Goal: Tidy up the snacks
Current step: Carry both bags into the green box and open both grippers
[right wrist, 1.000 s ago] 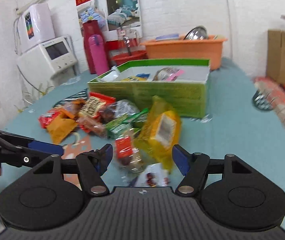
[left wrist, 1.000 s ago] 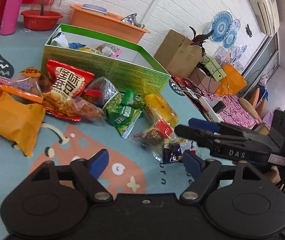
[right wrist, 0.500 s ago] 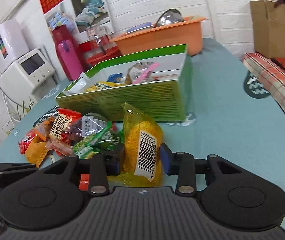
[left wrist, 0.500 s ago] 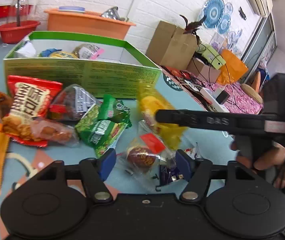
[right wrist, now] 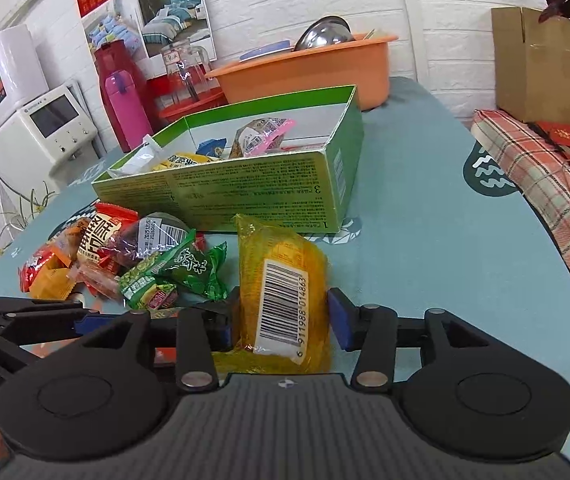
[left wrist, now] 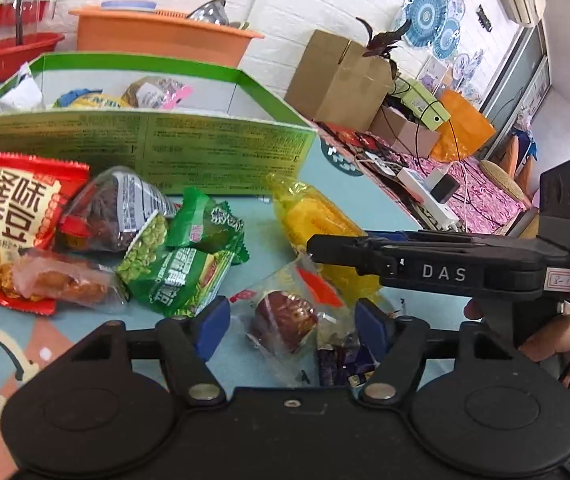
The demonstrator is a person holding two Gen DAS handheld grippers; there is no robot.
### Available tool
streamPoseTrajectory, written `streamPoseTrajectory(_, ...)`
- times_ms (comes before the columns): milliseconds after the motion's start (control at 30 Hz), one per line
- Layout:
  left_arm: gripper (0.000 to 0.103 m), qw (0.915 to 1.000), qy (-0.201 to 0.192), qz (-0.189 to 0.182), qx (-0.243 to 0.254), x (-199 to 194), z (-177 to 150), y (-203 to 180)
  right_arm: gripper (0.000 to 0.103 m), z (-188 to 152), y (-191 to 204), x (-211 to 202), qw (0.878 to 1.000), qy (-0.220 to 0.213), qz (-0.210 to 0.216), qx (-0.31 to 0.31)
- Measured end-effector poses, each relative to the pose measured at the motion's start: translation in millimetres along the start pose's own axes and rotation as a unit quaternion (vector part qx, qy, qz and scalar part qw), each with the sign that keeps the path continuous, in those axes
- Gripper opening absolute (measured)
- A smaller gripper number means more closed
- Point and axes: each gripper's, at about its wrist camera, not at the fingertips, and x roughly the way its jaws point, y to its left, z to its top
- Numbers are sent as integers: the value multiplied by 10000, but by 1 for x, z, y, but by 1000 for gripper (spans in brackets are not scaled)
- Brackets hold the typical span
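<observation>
A green cardboard box [left wrist: 141, 152] [right wrist: 245, 192] holds a few snacks at the back. A pile of snack packets lies in front of it. My right gripper [right wrist: 281, 322] is shut on a yellow packet with a barcode [right wrist: 285, 296], also seen in the left wrist view [left wrist: 317, 220]. My left gripper [left wrist: 291, 326] is open, its fingers either side of a clear packet with a brown snack [left wrist: 285, 320] on the table. A dark purple packet [left wrist: 343, 360] lies beside it.
Green packets [left wrist: 181, 256], a red packet [left wrist: 17, 212] and a clear dark packet [left wrist: 113, 208] lie left on the teal tablecloth [right wrist: 445, 240]. An orange basin [right wrist: 305, 72], pink flask [right wrist: 125, 108] and cardboard box [right wrist: 541, 64] stand behind.
My right gripper closed on the yellow packet and raised it slightly. My left gripper moved forward and right until its open fingers straddle the clear brown-snack packet.
</observation>
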Motion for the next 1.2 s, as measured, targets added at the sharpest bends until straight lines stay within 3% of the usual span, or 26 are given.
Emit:
streamPoseTrajectory(167,103,9999,-122,-19,-80,9,-1,3,73,-4,-6,7,9999,116,-32,68)
streamPoseTrajectory(233,76,9998,-89,-27,-156,10,-1,4,69,-5,-6,6,10000,70,-30,61)
streamPoseTrajectory(367,64,9983,-180,-242,-501,-4,-3,14,66,-5,2,-5,9999,14,-62,-82)
streamPoseTrajectory(467,64,9959,-267,-506,-694,-22,0,17,66,0,7,-21,9997,-193,34,-155)
streamPoseTrajectory(633,64,9944,-768,-555,-457,-56,27,10,66,24,21,-46,9966,-732,188,-317)
streamPoseTrajectory(800,64,9916,-1246,-242,-266,-71,67,10,66,53,29,-42,9933,-1069,122,-429)
streamPoseTrajectory(1000,65,9890,-1435,180,-320,-53,111,31,66,81,33,-8,9898,-1257,-228,-623)
streamPoseTrajectory(1200,65,9909,-1245,291,-432,-19,134,58,66,100,25,37,9910,-1090,-473,-612)
